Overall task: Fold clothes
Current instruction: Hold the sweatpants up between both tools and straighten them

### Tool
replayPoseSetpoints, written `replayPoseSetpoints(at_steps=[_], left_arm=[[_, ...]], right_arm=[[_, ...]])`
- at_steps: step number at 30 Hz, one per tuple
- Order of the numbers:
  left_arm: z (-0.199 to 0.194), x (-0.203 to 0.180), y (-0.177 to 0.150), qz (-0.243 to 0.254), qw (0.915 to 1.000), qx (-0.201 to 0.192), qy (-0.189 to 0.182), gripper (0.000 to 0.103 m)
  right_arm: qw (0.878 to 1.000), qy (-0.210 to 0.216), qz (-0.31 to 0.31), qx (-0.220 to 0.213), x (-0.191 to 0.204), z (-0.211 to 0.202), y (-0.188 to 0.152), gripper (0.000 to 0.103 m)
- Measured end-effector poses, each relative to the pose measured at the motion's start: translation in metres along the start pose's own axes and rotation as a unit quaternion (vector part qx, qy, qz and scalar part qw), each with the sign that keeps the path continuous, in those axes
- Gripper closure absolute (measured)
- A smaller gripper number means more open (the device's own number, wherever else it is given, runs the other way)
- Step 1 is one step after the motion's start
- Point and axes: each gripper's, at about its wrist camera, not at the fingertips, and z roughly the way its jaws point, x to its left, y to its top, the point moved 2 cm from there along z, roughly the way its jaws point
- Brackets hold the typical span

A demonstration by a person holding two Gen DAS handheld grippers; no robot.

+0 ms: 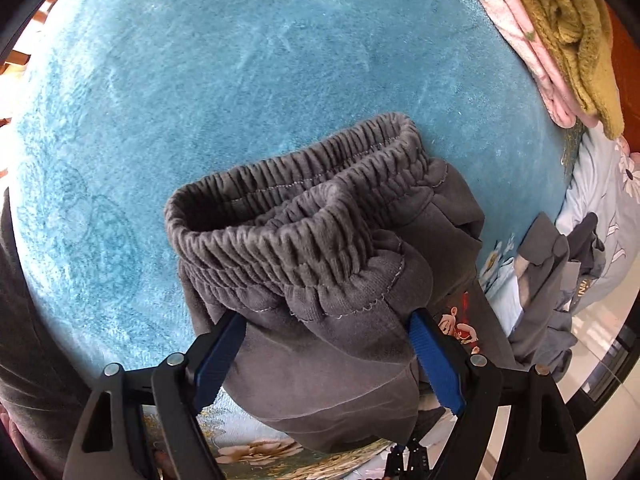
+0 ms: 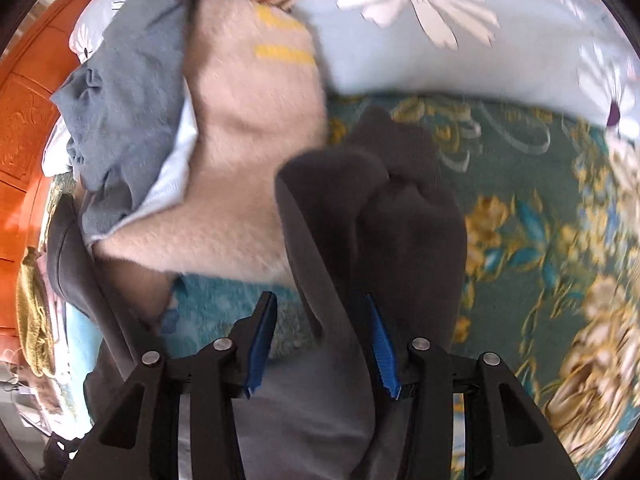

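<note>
My left gripper (image 1: 326, 354) stands wide, both pads against the folded grey trousers (image 1: 320, 280). My right gripper (image 2: 322, 344) is part open, loose around dark grey cloth (image 2: 372, 220). One pair of trousers lies near the teal blanket's (image 1: 240, 60) edge, elastic waistband pointing away from me. Two folded garments, pink (image 1: 520, 36) and olive (image 1: 568, 32), sit at the far corner.

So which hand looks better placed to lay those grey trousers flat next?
Probably the left. Its gripper straddles the grey trousers just below the waistband, over the open teal blanket. The right gripper sits over a dark bunched end, blurred.
</note>
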Motion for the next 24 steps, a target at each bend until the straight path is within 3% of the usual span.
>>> replayPoseSetpoints(at_steps=[3,8,11,19,24], left_arm=[[-0.007,0.008,-0.006,0.012,0.9998,-0.014,-0.004,0.033],[-0.022,0.024,-0.015,0.021,0.9990,-0.030,-0.024,0.057],[-0.033,0.044,-0.027,0.030,0.9980,-0.046,-0.032,0.059],[-0.035,0.106,-0.061,0.040,0.9971,-0.046,-0.045,0.086],[-0.045,0.111,-0.076,0.062,0.9933,-0.071,-0.066,0.092]], right_arm=[[1.000,0.026,-0.005,0.016,-0.009,-0.001,-0.016,0.086],[0.997,0.070,-0.007,0.006,-0.031,-0.027,-0.044,0.091],[0.996,0.092,-0.004,-0.005,-0.045,-0.046,-0.059,0.092],[0.991,0.128,0.026,-0.021,-0.092,-0.077,-0.093,0.098],[0.987,0.153,0.050,-0.019,-0.120,-0.085,-0.115,0.099]])
